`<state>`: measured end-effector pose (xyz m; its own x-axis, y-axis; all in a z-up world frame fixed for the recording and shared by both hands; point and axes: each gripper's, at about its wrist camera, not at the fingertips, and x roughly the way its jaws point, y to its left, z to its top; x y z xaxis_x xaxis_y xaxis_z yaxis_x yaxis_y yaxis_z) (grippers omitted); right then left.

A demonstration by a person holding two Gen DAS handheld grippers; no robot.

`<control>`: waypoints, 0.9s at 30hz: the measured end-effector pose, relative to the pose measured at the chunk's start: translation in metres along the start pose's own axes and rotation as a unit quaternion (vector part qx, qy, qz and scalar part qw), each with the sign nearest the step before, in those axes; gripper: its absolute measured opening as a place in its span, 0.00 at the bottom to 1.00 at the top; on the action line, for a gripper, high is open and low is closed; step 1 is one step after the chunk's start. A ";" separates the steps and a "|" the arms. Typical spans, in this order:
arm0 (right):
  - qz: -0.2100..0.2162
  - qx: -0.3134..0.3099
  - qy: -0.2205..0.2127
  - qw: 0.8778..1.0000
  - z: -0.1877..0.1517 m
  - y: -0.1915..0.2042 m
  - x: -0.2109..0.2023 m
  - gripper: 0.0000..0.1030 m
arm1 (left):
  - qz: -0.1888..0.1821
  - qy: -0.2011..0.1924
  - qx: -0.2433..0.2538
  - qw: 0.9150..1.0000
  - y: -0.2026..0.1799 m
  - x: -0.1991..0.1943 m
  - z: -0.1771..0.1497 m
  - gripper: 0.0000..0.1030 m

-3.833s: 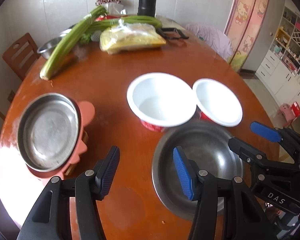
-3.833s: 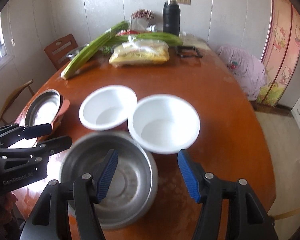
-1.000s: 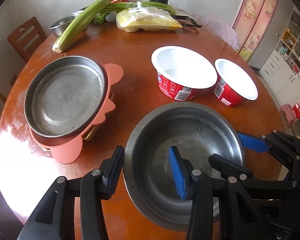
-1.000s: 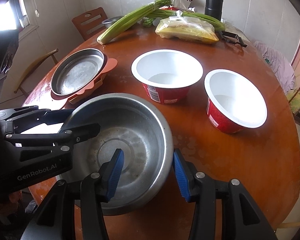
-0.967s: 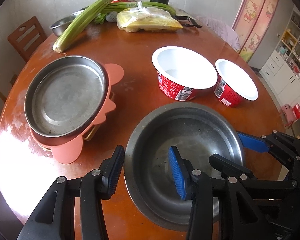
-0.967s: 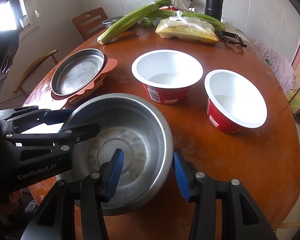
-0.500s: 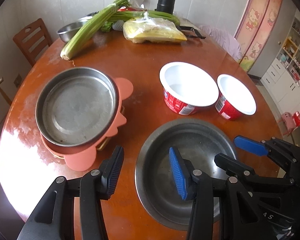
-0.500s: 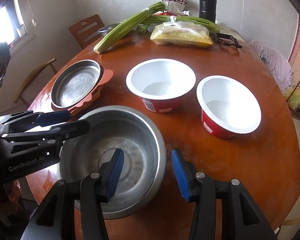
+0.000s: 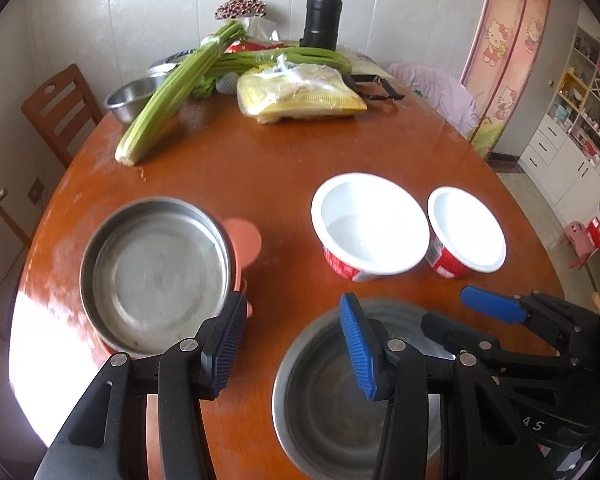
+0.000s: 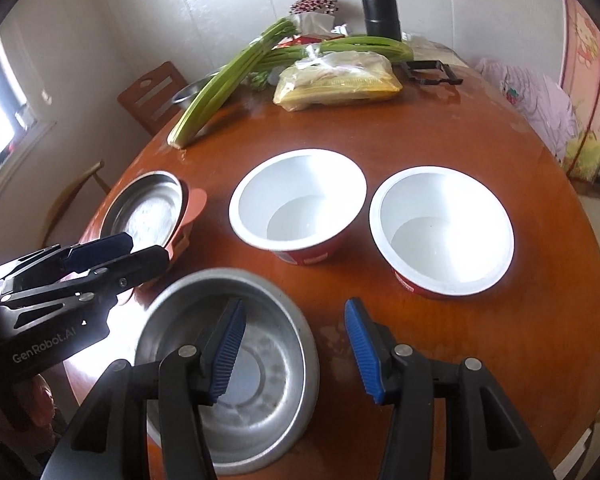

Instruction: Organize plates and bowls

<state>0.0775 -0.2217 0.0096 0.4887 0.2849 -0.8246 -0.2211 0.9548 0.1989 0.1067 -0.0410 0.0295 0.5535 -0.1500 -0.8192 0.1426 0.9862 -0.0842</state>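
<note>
Jaws of the left gripper stand apart and grip nothing; its pads hang above the table gap beside the steel bowl, with one pad over the bowl's near-left rim. Jaws of the right gripper are opening and also hold nothing: one pad hangs inside the steel bowl, the other outside its right rim, neither visibly pressing the wall.

Steel bowl serves as the landmark and sits on the table edge nearest both grippers. Left of it lies a steel plate nested on a salmon-coloured plate. Beyond it stand two red paper bowls, the larger and the smaller, rims nearly touching. Far beyond lie celery, a bagged food pack and a black flask.

Judged step: clearing the steel bowl before the next pick. Lift both grippers straight up so no pad catches the rim. For nesting the paper bowls, clamp one wall lightly; thin paper probably deforms under a hard squeeze.
</note>
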 end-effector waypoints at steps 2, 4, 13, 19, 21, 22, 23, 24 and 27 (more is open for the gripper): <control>0.004 0.016 -0.001 1.000 0.004 -0.003 0.002 0.50 | -0.001 -0.003 0.004 1.000 -0.001 0.001 0.008 0.49; 0.007 0.024 -0.003 1.000 0.007 -0.004 0.003 0.50 | -0.003 -0.002 0.007 1.000 -0.001 0.003 0.014 0.49; 0.017 0.048 0.007 0.999 0.018 -0.007 0.019 0.50 | -0.008 0.013 0.019 1.000 -0.002 0.025 0.039 0.49; 0.018 0.070 0.013 0.997 0.024 -0.014 0.030 0.50 | -0.012 0.027 0.024 0.999 -0.003 0.042 0.052 0.49; 0.015 0.076 0.014 0.997 0.027 -0.016 0.033 0.50 | -0.014 0.031 0.025 0.999 -0.004 0.047 0.057 0.49; 0.016 0.077 0.013 0.997 0.029 -0.017 0.034 0.50 | -0.016 0.032 0.025 0.999 -0.005 0.049 0.059 0.49; 0.014 0.077 0.012 0.997 0.031 -0.017 0.035 0.50 | -0.018 0.035 0.024 0.999 -0.005 0.052 0.061 0.49; 0.012 0.078 0.014 0.997 0.032 -0.018 0.037 0.50 | -0.018 0.038 0.024 0.999 -0.006 0.055 0.063 0.49; 0.012 0.081 0.016 0.997 0.037 -0.019 0.041 0.50 | -0.022 0.047 0.025 0.998 -0.009 0.065 0.068 0.49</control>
<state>0.1328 -0.2251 -0.0090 0.4573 0.3083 -0.8342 -0.0929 0.9494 0.2999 0.1967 -0.0644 0.0158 0.4660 -0.1835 -0.8655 0.2073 0.9737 -0.0948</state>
